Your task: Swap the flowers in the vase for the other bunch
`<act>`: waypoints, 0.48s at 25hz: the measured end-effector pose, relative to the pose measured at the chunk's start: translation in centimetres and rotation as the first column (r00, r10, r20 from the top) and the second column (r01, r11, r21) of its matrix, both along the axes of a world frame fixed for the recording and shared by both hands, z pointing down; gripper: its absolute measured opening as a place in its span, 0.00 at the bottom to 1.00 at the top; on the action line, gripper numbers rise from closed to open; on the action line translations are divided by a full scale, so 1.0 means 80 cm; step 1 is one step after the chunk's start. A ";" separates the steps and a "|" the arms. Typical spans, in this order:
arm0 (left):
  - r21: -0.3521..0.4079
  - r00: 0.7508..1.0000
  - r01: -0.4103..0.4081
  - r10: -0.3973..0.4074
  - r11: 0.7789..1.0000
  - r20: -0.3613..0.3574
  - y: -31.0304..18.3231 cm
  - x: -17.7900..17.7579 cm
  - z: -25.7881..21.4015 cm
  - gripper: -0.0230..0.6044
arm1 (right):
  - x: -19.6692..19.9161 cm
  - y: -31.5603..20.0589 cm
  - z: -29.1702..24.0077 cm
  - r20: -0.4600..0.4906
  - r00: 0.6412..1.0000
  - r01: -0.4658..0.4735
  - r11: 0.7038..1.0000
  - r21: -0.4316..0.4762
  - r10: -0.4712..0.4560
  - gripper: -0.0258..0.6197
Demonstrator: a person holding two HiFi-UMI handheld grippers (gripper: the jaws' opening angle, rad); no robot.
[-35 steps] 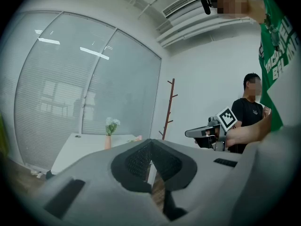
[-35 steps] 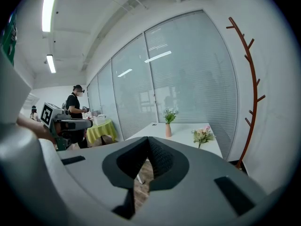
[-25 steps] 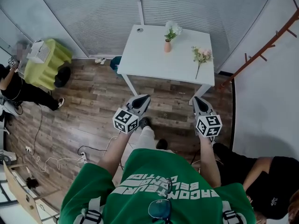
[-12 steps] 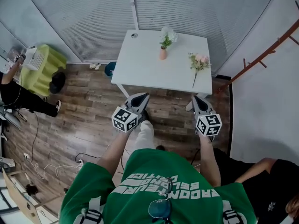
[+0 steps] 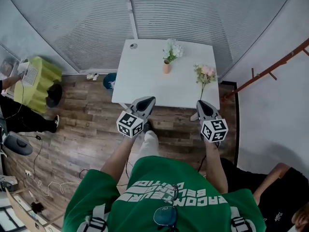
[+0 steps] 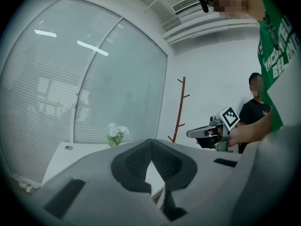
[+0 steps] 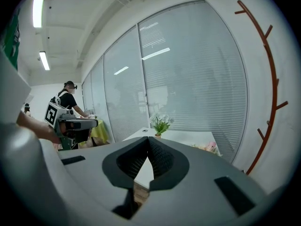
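The white desk (image 5: 142, 76) is right in front of me. Its far edge is at the glass wall (image 5: 96, 23). The left half of the desk top is bare, so there is lots of room to put things down there. Past the right edge it is tighter, because the wall and the red coat rack (image 5: 270, 66) are close.

My left gripper (image 5: 149, 100) and my right gripper (image 5: 202, 103) both point at the near edge of the desk. Both have their jaws pressed together with nothing between them.

The vase (image 5: 166, 68) stands upright about in the middle of the desk, a bit toward the far edge, with the white flowers (image 5: 172, 49) in it. It is ahead of me, between my two grippers, and I think the left one is nearer.

The pink bunch (image 5: 204, 74) lies flat by the right edge. Its stem points at the near edge and its blooms point away. It lies straight ahead of my right gripper.
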State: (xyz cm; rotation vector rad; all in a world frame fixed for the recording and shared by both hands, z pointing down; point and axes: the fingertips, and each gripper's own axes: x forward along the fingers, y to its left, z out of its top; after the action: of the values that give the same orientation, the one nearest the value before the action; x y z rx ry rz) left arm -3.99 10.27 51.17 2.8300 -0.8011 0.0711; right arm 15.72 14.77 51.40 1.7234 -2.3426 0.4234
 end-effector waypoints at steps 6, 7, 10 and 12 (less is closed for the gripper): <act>-0.016 1.000 -0.018 0.018 1.000 -0.013 -0.076 -0.011 0.001 0.05 | -0.015 -0.070 0.001 -0.007 1.000 -0.014 1.000 -0.021 0.014 0.06; -0.019 1.000 -0.020 0.020 1.000 -0.014 -0.089 -0.013 0.001 0.05 | -0.018 -0.081 0.000 -0.009 1.000 -0.017 1.000 -0.023 0.016 0.06; -0.024 1.000 -0.024 0.024 0.999 -0.020 -0.127 -0.022 0.000 0.05 | -0.026 -0.115 -0.003 -0.015 1.000 -0.023 0.999 -0.029 0.023 0.06; -0.027 0.999 -0.031 0.030 0.999 -0.024 -0.151 -0.026 -0.001 0.05 | -0.031 -0.137 -0.003 -0.019 0.999 -0.027 0.999 -0.035 0.027 0.06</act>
State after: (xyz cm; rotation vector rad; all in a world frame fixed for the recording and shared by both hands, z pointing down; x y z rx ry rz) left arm -6.05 -1.79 51.12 2.8124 -0.7463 0.0530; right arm 13.24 3.83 51.17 1.7374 -2.2880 0.4484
